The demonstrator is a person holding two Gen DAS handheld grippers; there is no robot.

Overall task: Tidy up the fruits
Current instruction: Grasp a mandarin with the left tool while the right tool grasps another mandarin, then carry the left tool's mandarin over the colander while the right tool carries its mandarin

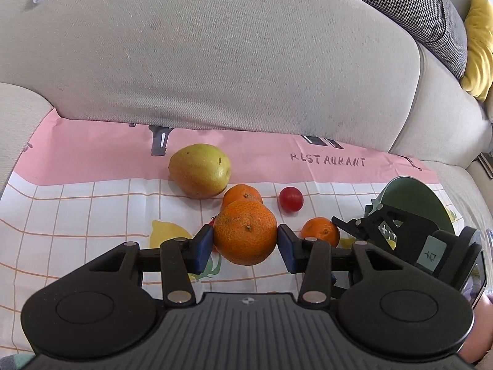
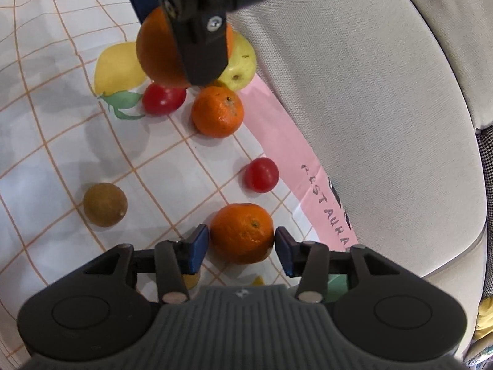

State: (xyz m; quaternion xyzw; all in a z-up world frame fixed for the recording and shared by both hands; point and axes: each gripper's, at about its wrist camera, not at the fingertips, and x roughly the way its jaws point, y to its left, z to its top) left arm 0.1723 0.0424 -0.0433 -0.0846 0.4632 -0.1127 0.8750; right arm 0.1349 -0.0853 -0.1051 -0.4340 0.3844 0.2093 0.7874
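Note:
My left gripper [image 1: 245, 242] is shut on a large orange [image 1: 245, 234] and holds it above the checked cloth [image 1: 92, 215]. It also shows at the top of the right wrist view. My right gripper [image 2: 242, 246] is open. A small orange [image 2: 242, 232] lies on the cloth between its blue pads [image 2: 197, 248], which stand close to its sides. On the cloth lie a yellow-green pear [image 1: 200, 171], another orange [image 2: 217, 111], two red tomatoes [image 2: 163, 98] [image 2: 262, 175] and a brown round fruit [image 2: 104, 205].
The cloth covers a beige sofa seat, and the backrest cushion [image 1: 231, 46] rises just behind the fruit. A green plate [image 1: 413, 197] stands at the right, partly hidden by the right gripper [image 1: 348, 228]. Houndstooth and yellow pillows [image 1: 477, 46] lie at the far right.

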